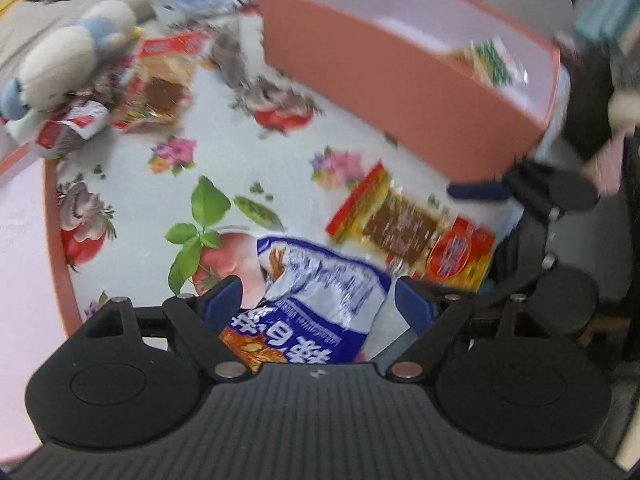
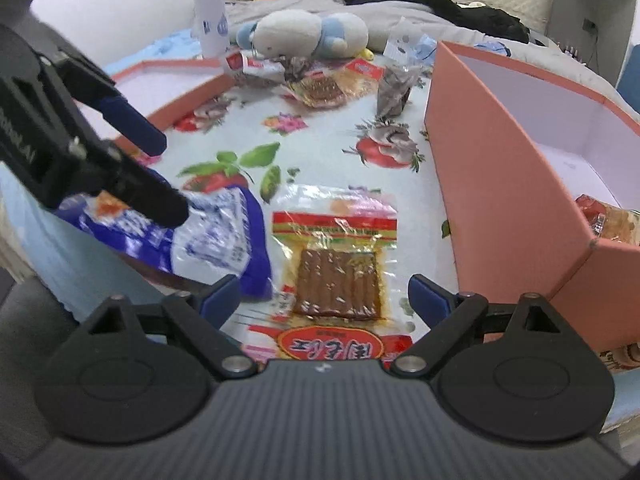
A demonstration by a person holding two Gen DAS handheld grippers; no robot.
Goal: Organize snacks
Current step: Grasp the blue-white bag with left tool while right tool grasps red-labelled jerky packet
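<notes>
A blue and white snack bag (image 1: pixel 316 292) lies on the floral tablecloth between the fingers of my left gripper (image 1: pixel 318 300), which is open around it. The bag also shows in the right wrist view (image 2: pixel 208 240), under the left gripper (image 2: pixel 156 168). A clear packet with a brown slab and red label (image 2: pixel 336 276) lies between the fingers of my right gripper (image 2: pixel 324 300), which is open. The same packet shows in the left wrist view (image 1: pixel 412 232). A pink box (image 2: pixel 504 184) stands at the right with one packet (image 2: pixel 612 220) inside.
A pink box lid (image 2: pixel 160 92) lies at the left. At the back lie a similar brown-slab packet (image 2: pixel 324 84), a dark packet (image 2: pixel 394 88), crumpled wrappers (image 2: pixel 256 68), a plush toy (image 2: pixel 304 32) and a white spray can (image 2: pixel 208 8). Bedding and dark clothes lie behind.
</notes>
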